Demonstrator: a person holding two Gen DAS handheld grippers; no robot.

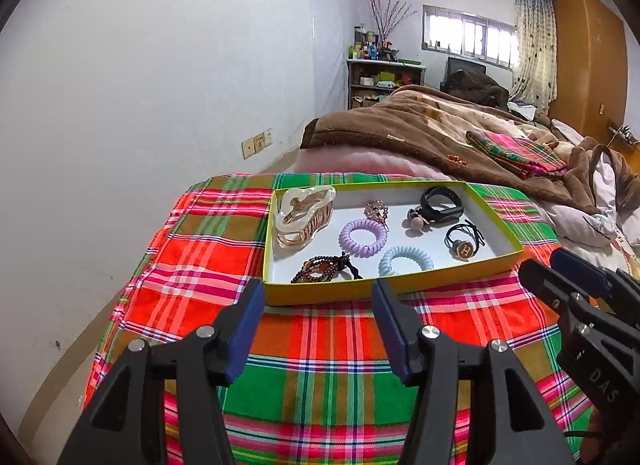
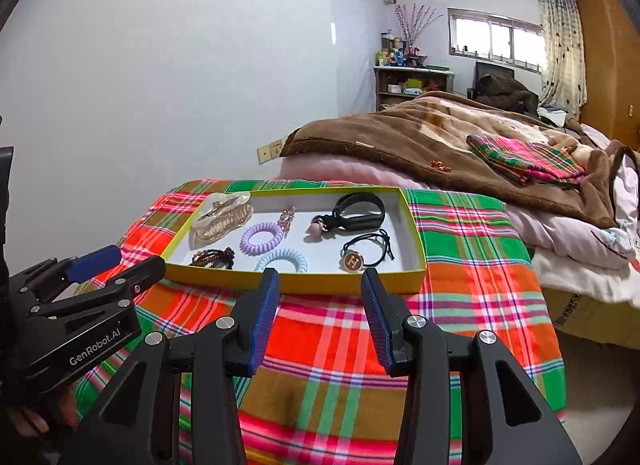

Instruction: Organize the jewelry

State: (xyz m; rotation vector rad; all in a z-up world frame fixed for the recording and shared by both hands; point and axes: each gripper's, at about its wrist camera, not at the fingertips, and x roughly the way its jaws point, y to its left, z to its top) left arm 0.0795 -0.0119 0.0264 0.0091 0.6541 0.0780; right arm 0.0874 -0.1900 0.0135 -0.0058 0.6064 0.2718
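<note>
Shallow yellow-edged tray (image 1: 394, 288) sits on a plaid-covered surface (image 1: 320, 345), bed (image 1: 420, 133) behind it. Inside the tray: pearly claw clip (image 1: 302, 217) at 10 o'clock, lilac coil tie (image 1: 359, 236) near centre, pale blue coil tie (image 1: 406, 261) at 6, beaded bracelet (image 1: 326, 268) at 7, black band (image 1: 440, 201) at 1, black tie with an "H" button (image 1: 464, 250) at 4. Left gripper (image 1: 320, 293) hangs just short of the tray's near wall, jaws released, nothing between them. Right gripper (image 2: 320, 285) likewise before the near wall, jaws parted and empty.
</note>
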